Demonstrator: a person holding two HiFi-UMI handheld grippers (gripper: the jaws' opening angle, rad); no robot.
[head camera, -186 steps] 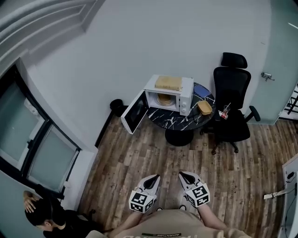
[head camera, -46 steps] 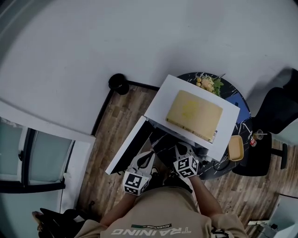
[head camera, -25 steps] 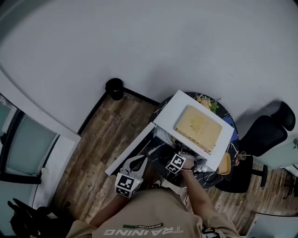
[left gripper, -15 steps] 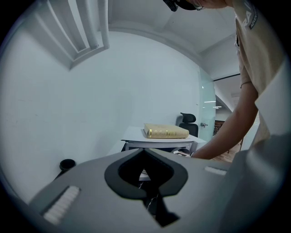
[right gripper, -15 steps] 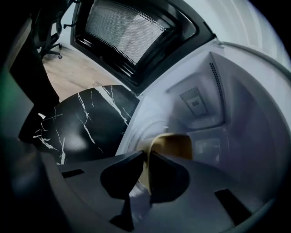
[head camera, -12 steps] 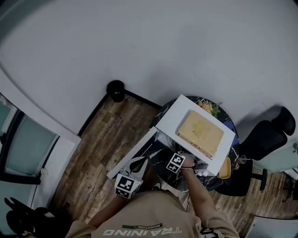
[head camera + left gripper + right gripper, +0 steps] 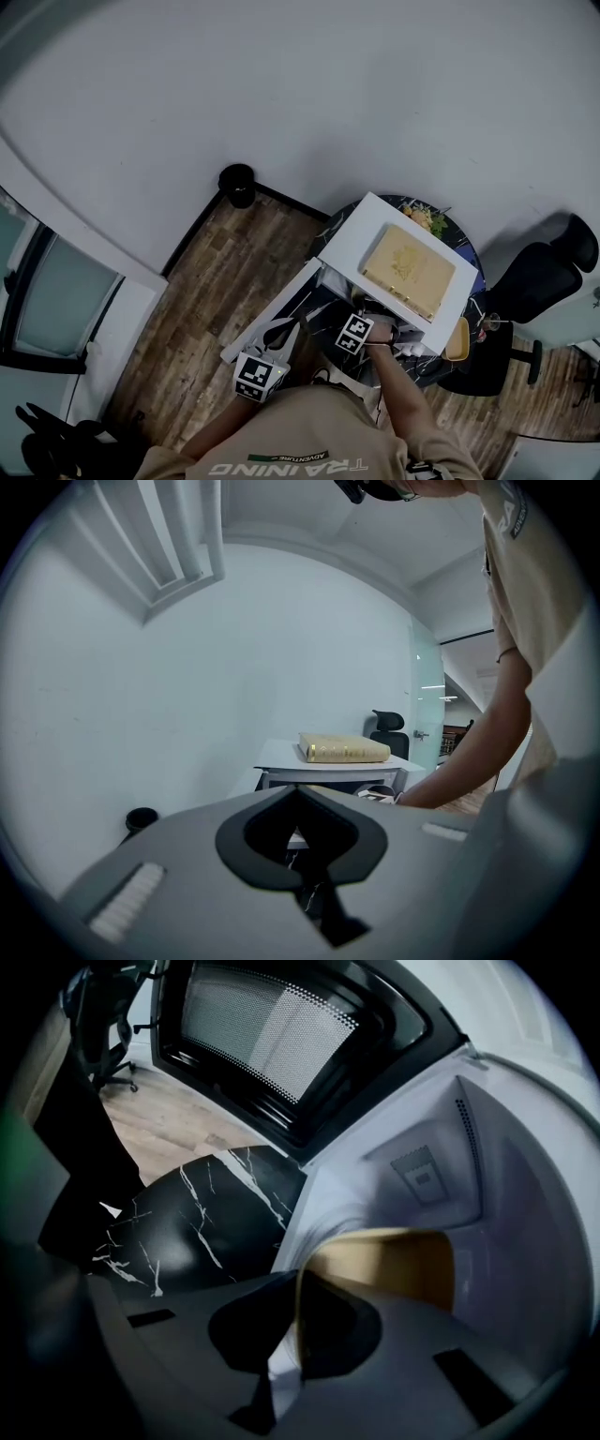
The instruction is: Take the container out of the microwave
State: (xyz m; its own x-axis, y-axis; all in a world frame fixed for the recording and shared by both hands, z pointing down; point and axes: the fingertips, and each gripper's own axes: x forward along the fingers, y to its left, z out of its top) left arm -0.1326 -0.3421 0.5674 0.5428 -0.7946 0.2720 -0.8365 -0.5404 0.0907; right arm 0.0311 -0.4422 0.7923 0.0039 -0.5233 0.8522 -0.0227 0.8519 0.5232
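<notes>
So the container (image 7: 389, 1265) is sitting on the floor of the microwave (image 7: 349, 236), with the door (image 7: 272, 1026) swung wide. The right tongs (image 7: 292, 1297) are inside the cavity. As far as I can tell through the blur, they're pinched on the container's near wall, with the thin rim running right between the jaws. The left tongs (image 7: 300, 808) are closed on nothing, off by the door.

My guess: it's tan and thin-walled, and it looks light and a bit bendy. A one-sided rim grab could flex or tip it. I'd bite deep on the wall, keep it level, and slide it out low over the table (image 7: 187, 1232).
</notes>
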